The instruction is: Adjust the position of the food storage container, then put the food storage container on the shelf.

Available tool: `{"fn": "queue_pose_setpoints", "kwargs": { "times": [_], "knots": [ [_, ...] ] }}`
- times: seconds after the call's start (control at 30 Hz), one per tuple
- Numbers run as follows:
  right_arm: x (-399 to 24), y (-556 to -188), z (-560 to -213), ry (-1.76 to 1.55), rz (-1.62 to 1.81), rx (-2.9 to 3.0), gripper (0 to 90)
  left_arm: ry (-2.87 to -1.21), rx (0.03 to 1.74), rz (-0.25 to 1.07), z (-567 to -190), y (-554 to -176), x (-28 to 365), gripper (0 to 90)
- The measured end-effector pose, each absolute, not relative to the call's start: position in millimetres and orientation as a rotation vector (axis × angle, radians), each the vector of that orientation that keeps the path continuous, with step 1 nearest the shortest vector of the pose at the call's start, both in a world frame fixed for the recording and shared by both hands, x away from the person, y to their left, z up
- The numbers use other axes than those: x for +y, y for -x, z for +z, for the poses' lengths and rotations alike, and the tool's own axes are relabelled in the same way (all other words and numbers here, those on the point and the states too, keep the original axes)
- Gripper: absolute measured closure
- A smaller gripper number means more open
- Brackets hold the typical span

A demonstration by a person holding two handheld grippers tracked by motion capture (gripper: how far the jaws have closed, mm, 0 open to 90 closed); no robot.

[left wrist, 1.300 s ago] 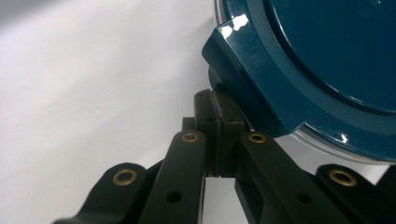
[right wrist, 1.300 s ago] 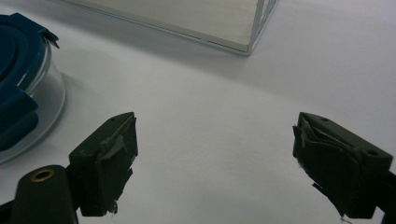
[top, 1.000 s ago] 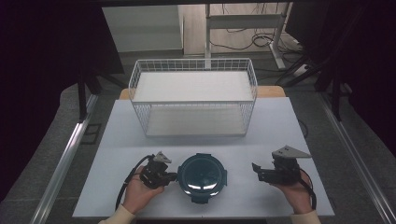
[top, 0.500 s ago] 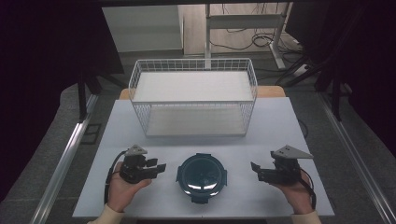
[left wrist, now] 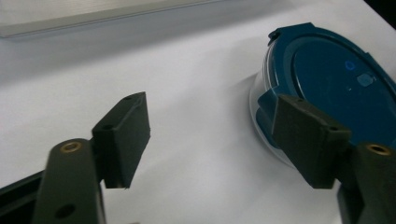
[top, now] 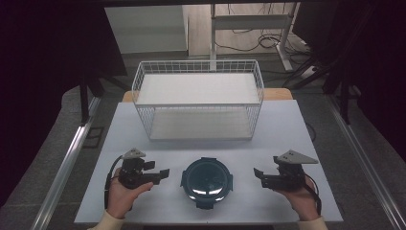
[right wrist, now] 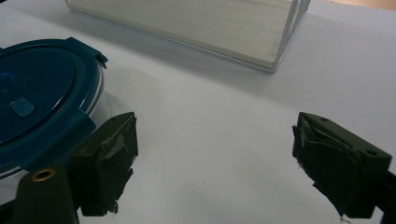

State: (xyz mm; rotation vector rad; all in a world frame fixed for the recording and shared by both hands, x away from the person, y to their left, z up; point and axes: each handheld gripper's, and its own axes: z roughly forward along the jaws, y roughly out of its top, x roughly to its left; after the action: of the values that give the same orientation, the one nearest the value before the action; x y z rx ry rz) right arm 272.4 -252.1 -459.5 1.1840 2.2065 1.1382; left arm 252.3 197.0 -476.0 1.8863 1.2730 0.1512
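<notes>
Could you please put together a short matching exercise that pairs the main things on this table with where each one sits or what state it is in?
Things:
1. wire basket
2. round container
3. left gripper
4. right gripper

Places or states:
A. near edge, between both grippers, dark blue lid on
B. far side of the white table, nothing in it
C. open, on the container's right
D. open, on the container's left

Pairs: 1-B, 2-A, 3-D, 4-C
</notes>
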Motion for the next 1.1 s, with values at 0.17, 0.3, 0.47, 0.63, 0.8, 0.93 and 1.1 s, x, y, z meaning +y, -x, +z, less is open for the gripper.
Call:
{"fn": "queue_pose_setpoints", "kwargs": {
  "times": [0.17, 0.3, 0.47, 0.63, 0.8, 0.93, 1.1],
  "knots": [
    [-246.5, -270.9, -458.7, -1.215, 1.169, 2.216, 13.8, -1.858, 1.256, 0.119, -473.3, -251.4, 196.5, 24.3],
    [-242.4, -269.3, -458.1, -1.252, 1.210, 2.223, 13.8, -1.851, 1.252, 0.089, -473.8, -252.0, 195.9, 22.7],
    [-236.6, -268.0, -458.9, -1.280, 1.242, 2.245, 13.6, -1.829, 1.248, 0.030, -476.6, -253.6, 196.8, 21.4],
    [-230.2, -267.0, -461.1, -1.296, 1.256, 2.272, 12.6, -1.805, 1.250, -0.021, -479.6, -255.8, 196.3, 20.1],
    [-220.2, -265.8, -465.2, -1.357, 1.294, 2.299, 11.5, -1.765, 1.229, -0.095, -480.7, -257.1, 193.6, 20.1],
    [-211.0, -263.9, -468.2, -1.421, 1.329, 2.310, 10.8, -1.755, 1.217, -0.150, -484.5, -259.3, 189.5, 20.1],
    [-203.0, -263.1, -471.3, -1.468, 1.352, 2.327, 10.8, -1.754, 1.205, -0.203, -489.4, -262.2, 183.7, 20.0]
  ]
}}
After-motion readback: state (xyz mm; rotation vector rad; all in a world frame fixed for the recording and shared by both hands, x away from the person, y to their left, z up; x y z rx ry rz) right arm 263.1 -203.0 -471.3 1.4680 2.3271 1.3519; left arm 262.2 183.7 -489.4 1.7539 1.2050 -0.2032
